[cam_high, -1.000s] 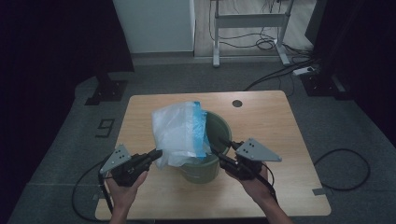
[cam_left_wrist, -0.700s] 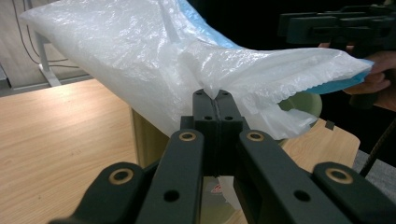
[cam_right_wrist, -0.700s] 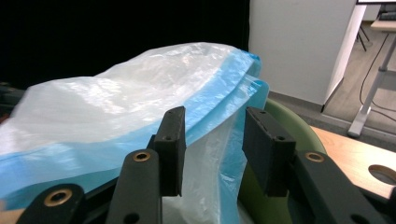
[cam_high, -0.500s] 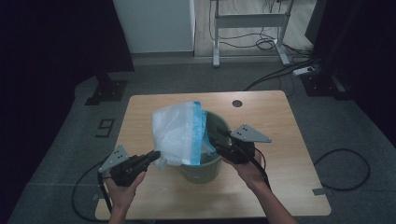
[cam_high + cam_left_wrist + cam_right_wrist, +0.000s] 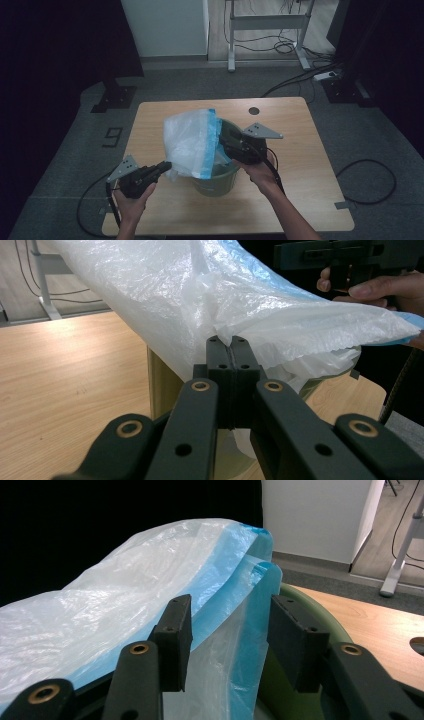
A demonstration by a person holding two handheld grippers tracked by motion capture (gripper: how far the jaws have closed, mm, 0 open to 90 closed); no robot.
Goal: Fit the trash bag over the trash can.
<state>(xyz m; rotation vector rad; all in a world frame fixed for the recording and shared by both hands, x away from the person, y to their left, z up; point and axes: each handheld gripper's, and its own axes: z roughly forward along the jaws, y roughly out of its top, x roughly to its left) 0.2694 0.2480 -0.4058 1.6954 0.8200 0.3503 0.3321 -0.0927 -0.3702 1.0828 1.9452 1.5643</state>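
Observation:
A white plastic bag [image 5: 187, 142] with a blue edge [image 5: 212, 145] billows up out of a green bin [image 5: 216, 181] in the middle of the table. My left gripper [image 5: 164, 166] is at the bag's near left and is shut on a fold of the white film [image 5: 231, 342]. My right gripper [image 5: 226, 148] sits over the bin's right rim. Its jaws have just been opening and stand apart, with the bag's blue edge [image 5: 235, 605] loose between the pads [image 5: 176, 630]. The green rim [image 5: 312, 611] shows behind the right pad.
The wooden table [image 5: 300, 200] has a round cable hole [image 5: 254, 110] at the back right. A desk frame [image 5: 267, 22] and cables [image 5: 370, 175] lie on the floor beyond. In the left gripper view, the other hand with its gripper [image 5: 350, 265] is above the bag.
My right hand has moved away from me and to the left, from the bin's near right side up over its rim to the bag's blue edge. The left gripper has stayed put.

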